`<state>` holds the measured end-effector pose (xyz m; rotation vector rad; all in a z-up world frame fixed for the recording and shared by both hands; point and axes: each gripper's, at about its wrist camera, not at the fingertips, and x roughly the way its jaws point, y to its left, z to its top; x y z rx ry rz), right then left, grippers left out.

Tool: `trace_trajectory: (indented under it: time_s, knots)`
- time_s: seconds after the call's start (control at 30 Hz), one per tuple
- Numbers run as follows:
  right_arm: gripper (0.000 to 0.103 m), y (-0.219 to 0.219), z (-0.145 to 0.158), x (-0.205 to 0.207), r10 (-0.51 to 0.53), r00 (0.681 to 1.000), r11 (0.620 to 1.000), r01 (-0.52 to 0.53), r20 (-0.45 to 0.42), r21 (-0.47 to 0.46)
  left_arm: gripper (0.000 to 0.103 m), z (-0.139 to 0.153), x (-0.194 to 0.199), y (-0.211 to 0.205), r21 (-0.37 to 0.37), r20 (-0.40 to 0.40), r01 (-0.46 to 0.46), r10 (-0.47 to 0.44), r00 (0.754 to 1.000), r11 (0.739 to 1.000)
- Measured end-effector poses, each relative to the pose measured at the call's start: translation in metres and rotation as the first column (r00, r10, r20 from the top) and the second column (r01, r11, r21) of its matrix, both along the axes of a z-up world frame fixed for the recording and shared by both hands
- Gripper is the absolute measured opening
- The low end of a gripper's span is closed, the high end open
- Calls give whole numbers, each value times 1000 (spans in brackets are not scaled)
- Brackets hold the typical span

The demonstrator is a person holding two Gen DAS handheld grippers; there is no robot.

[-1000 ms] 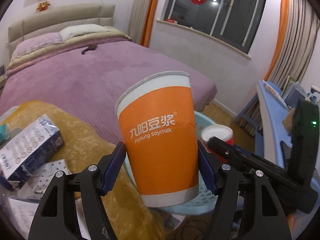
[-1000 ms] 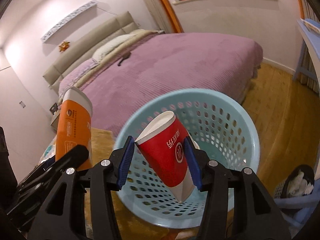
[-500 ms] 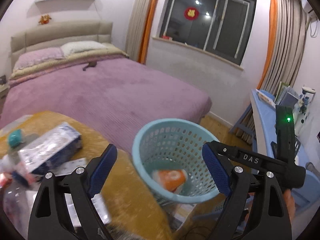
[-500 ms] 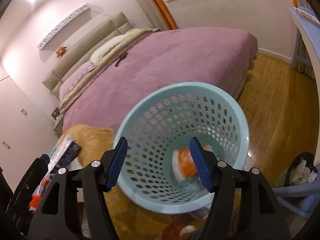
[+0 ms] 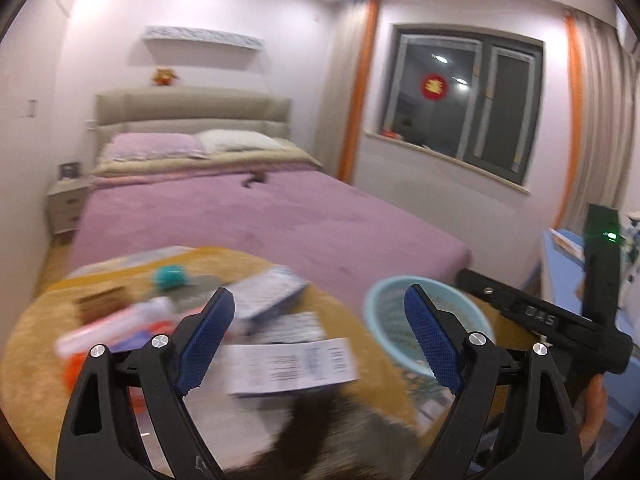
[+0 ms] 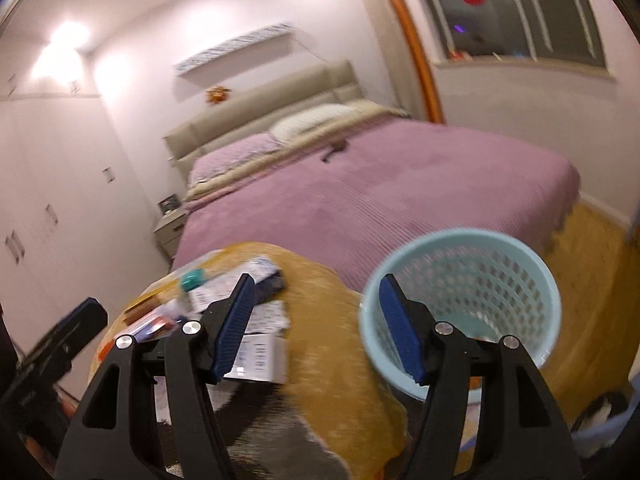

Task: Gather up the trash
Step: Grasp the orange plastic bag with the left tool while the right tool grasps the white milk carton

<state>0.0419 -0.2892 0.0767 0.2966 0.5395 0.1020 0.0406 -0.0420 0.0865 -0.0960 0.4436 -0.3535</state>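
My left gripper [image 5: 320, 338] is open with nothing between its blue pads, hanging over the yellow-clothed table [image 5: 36, 360]. Blurred trash lies there: a white printed slip [image 5: 292, 364], a blue-and-white carton [image 5: 272, 292], a teal lump [image 5: 172, 276] and orange-red wrappers [image 5: 76, 344]. My right gripper [image 6: 318, 330] is also open and holds nothing, between the table's litter [image 6: 260, 356] and the light blue basket [image 6: 460, 240]. The basket [image 5: 400, 300] stands just right of the table. Its bottom is mostly hidden by the fingers.
A purple bed [image 5: 280, 220] fills the room behind the table and basket. A nightstand [image 5: 64, 204] stands at its left and white wardrobes [image 6: 40, 200] line the left wall. A blue desk [image 5: 568, 280] is at the right, with wooden floor [image 6: 592, 280] beyond the basket.
The orange cup left my left gripper and the red cup my right; both dropped into the basket. Both grippers opened, rose and swung left toward the table.
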Motion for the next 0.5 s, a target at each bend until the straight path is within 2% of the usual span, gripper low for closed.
trace_trajectory:
  time_s: [0.1,0.27,0.37,0.5]
  knots:
    - [61,34,2,-1,68,997,996,-67,30,-51,87,1,-10,30,17,5,-81,81,997,997]
    - [61,81,-18,10,146,989,982,-143,12,-123,94,-13,-20,93,32,-24,-231,232,972,972]
    - [61,109,-41,20,168,986,963,-167,-11,-210,94,-30,-15,127,48,-78,-301,304,950,952]
    - [61,117,-63,35,180,982,960,-189,-62,-209,94,-55,3,160,49,-179,-332,335,925,942]
